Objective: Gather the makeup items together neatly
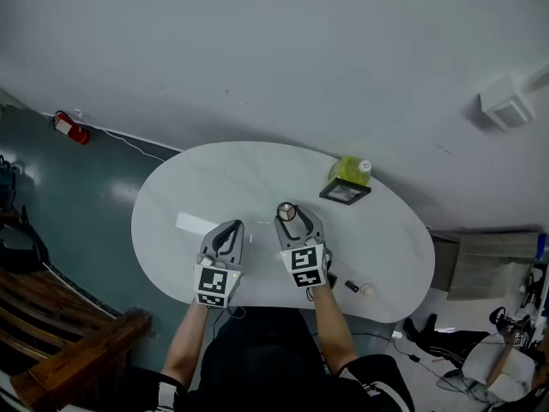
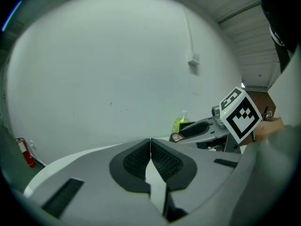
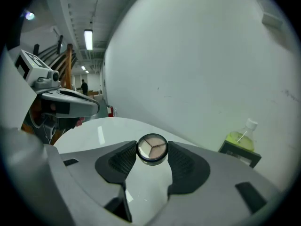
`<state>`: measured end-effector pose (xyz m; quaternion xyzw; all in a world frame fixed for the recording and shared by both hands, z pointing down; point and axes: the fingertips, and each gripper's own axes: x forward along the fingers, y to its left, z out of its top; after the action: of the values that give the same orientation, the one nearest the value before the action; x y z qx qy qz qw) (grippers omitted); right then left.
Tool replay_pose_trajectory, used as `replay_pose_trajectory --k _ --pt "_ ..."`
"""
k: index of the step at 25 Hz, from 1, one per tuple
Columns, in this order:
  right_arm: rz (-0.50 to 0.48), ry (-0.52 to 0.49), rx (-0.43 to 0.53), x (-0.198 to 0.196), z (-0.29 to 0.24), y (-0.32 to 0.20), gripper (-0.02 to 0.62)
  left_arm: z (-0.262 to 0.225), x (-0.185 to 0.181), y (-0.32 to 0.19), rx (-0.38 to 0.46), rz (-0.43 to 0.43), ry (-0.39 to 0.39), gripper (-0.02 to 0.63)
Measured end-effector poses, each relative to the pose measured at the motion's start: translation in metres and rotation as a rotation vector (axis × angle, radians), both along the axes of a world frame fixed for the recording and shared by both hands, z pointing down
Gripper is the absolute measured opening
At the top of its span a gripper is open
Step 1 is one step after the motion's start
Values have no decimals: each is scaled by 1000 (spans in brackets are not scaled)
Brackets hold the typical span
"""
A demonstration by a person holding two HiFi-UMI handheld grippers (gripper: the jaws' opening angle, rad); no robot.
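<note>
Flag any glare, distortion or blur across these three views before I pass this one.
Head view: strong fisheye curving, a pale glare patch on the glossy white oval table. Left gripper view: dark vignetted corners, otherwise evenly lit. Right gripper view: ceiling strip lights blown out, round black-rimmed powder compact sharp.

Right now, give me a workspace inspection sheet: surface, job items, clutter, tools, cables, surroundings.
Surface: white oval table, glossy.
Job's things: round compact in right tool; green bottle behind dark square case at far side; small dark tube and pale round piece near front right edge.
Clutter: nothing seen.
Tools: left tool shut, empty; right tool shut on round compact.
Cables: white cable along wall base; dark cables on floor at right.
Surroundings: red fire extinguisher by wall; wooden bench at left.
</note>
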<state>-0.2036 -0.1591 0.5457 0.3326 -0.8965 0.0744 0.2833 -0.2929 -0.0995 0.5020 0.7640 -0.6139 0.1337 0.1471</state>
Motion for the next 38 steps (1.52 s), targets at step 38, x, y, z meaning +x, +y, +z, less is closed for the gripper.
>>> replay_pose_trajectory --k 38 --pt "504 -3 135 309 -78 147 232 -49 265 90 122 461 5 20"
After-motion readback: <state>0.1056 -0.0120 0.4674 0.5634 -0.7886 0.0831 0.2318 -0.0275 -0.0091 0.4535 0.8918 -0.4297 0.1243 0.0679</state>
